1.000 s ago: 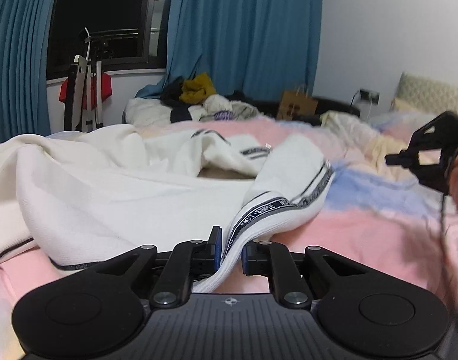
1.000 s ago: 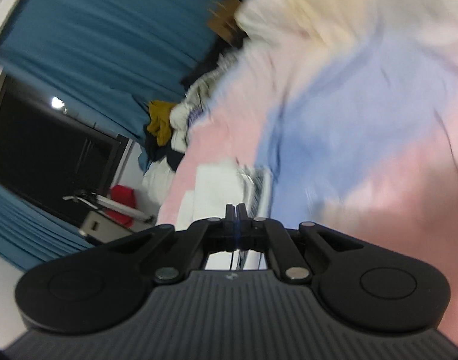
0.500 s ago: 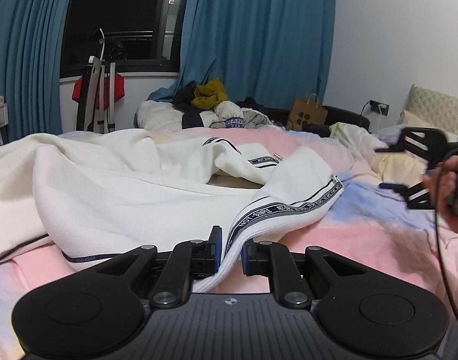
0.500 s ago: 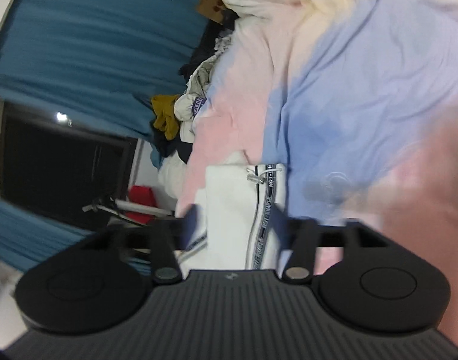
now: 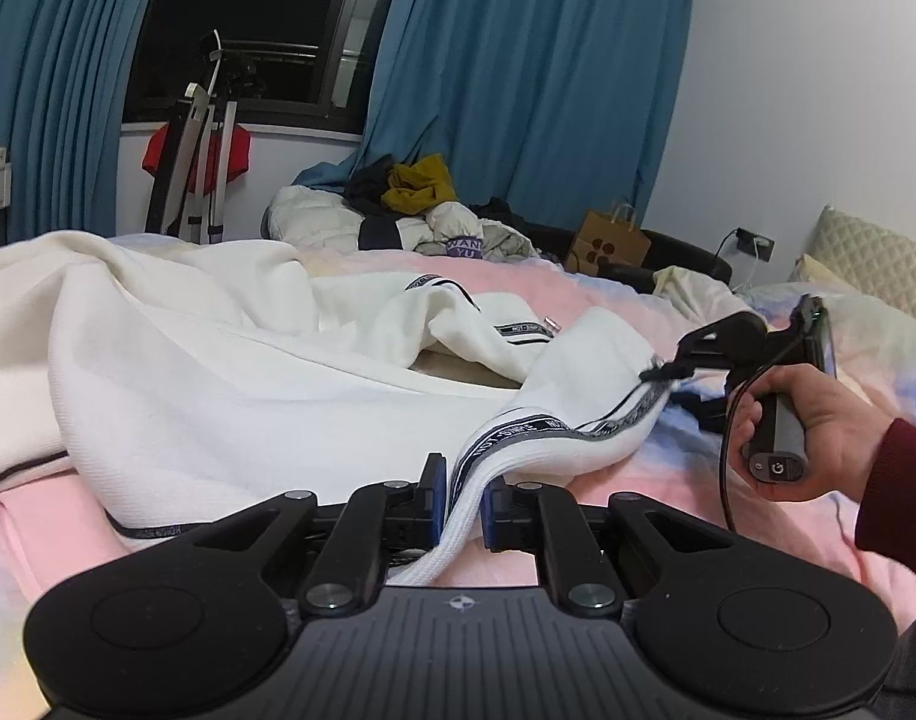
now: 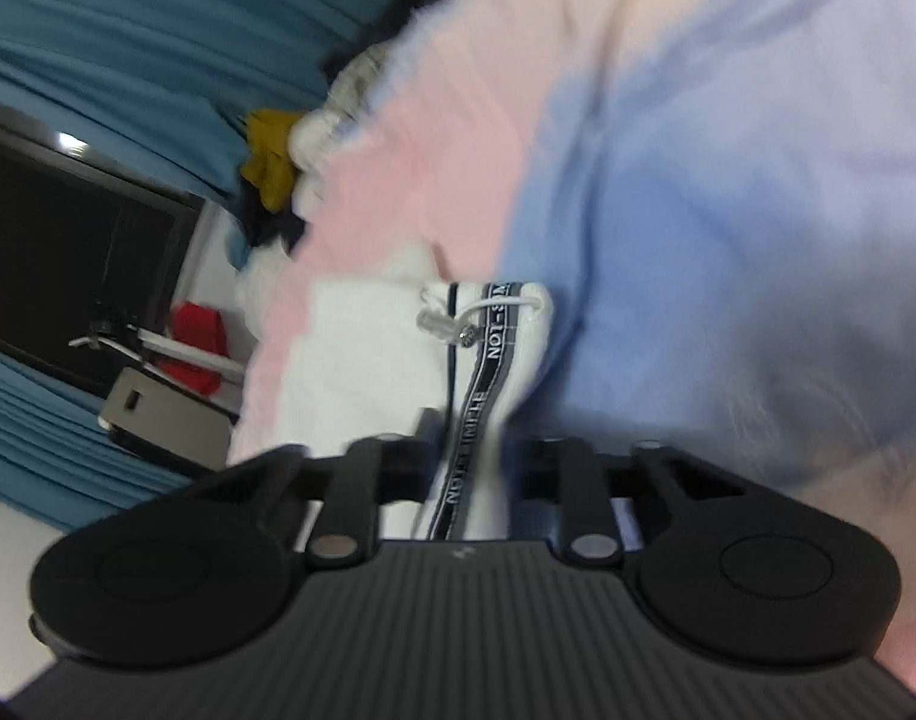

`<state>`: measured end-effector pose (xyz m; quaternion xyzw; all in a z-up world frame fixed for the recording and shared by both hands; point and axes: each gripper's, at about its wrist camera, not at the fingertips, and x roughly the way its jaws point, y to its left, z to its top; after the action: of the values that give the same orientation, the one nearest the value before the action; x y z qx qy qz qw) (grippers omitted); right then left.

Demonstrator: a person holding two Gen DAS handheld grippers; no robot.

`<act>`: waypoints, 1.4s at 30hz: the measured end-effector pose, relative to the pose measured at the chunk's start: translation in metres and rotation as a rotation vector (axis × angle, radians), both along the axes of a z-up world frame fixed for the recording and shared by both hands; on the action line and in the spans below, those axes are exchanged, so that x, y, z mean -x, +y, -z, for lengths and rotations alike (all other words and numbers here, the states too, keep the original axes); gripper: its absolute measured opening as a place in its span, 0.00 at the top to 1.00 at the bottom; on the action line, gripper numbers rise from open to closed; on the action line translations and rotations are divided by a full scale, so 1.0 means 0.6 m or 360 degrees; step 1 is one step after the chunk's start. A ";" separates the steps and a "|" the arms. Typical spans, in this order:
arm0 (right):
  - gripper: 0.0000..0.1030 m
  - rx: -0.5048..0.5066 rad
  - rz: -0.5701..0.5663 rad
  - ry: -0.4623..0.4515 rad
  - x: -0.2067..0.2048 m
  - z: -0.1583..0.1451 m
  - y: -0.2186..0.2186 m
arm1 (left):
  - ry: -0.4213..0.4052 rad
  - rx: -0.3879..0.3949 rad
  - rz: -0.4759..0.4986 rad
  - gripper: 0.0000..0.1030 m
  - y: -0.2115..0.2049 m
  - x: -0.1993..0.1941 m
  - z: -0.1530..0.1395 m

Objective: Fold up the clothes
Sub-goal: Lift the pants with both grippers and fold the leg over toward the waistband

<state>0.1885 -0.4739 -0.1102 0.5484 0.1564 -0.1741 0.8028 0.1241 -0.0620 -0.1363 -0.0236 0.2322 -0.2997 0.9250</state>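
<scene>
**Left wrist view: hem held at one end, other end about to be caught**

Left wrist view shows the bed [image 5: 668, 450] carrying the white garment [image 5: 218, 372], crumpled across its near left. The left gripper [image 5: 461, 495] has its fingers clamped on the banded hem [image 5: 554, 426], probably to anchor it. The right gripper [image 6: 470, 468] straddles that hem, fingers apart, not yet closed on it.

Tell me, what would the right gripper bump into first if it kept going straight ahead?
Probably the white garment. The right gripper is open, and the hem with its black lettered stripe already sits between the fingers. Past it lies the pink and blue bedsheet. The picture is blurry, so depth is unsure.
</scene>
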 end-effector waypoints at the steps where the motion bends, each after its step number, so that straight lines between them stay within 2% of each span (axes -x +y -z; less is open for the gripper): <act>1: 0.92 0.0046 0.0024 -0.0094 0.006 -0.010 0.001 | 0.0000 0.0007 0.0008 0.88 -0.002 -0.002 -0.001; 6: 0.93 0.0236 0.0152 -0.0478 0.067 -0.096 0.007 | -0.0037 0.0030 0.0078 0.86 -0.004 0.003 -0.004; 9: 0.93 0.0359 0.0245 -0.0529 0.124 -0.135 0.009 | -0.0083 0.0047 0.0135 0.84 -0.008 0.012 -0.011; 12: 0.93 0.0287 0.0326 -0.0404 0.181 -0.133 -0.002 | -0.0109 0.0034 0.0145 0.83 -0.009 0.021 -0.016; 16: 0.93 -0.0013 0.0436 -0.0140 0.229 -0.087 -0.008 | -0.0037 -0.0027 0.0135 0.78 -0.009 0.020 -0.014; 20: 0.93 -0.0289 0.0570 -0.0014 0.252 -0.036 -0.010 | -0.0013 -0.0135 0.0065 0.46 -0.001 0.035 -0.016; 22: 0.93 -0.0327 0.0590 0.0055 0.253 -0.023 -0.010 | 0.0025 -0.0136 0.0017 0.37 0.018 0.048 -0.026; 24: 0.93 -0.0351 0.0599 0.0077 0.256 -0.019 -0.003 | 0.0138 -0.0088 -0.0078 0.26 0.048 0.056 -0.041; 26: 0.93 -0.0338 0.0592 0.0044 0.265 -0.032 0.002 | 0.0312 0.0033 -0.0182 0.25 0.097 0.051 -0.056; 30: 0.93 -0.0229 0.0614 -0.0023 0.281 -0.060 0.006 | 0.0705 0.0430 -0.0470 0.20 0.236 0.016 -0.058; 32: 0.93 -0.0193 0.0654 -0.0057 0.286 -0.067 0.005 | 0.0904 0.0609 -0.0671 0.19 0.309 -0.011 -0.037; 34: 0.93 -0.0132 0.0746 -0.0177 0.303 -0.081 0.010 | 0.1090 0.0793 -0.0857 0.19 0.375 -0.039 -0.005; 35: 0.93 -0.0007 0.0767 -0.0233 0.308 -0.100 0.017 | 0.1158 0.0914 -0.0930 0.19 0.404 -0.051 0.012; 36: 0.93 0.0122 0.0767 -0.0238 0.308 -0.117 0.022 | 0.1204 0.1031 -0.0998 0.19 0.428 -0.062 0.030; 38: 0.93 0.0260 0.0763 -0.0256 0.304 -0.138 0.028 | 0.1235 0.1181 -0.1119 0.19 0.461 -0.082 0.052; 40: 0.93 0.0260 0.0780 -0.0208 0.299 -0.133 0.020 | 0.1233 0.1289 -0.1231 0.19 0.483 -0.100 0.066; 42: 0.93 0.0159 0.0807 -0.0133 0.296 -0.108 0.005 | 0.1205 0.1368 -0.1297 0.20 0.496 -0.119 0.073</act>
<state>0.0110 -0.4709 -0.0452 0.5364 -0.0280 -0.3545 0.7654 0.1953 0.2354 -0.1800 -0.5750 0.3720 0.0344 0.7279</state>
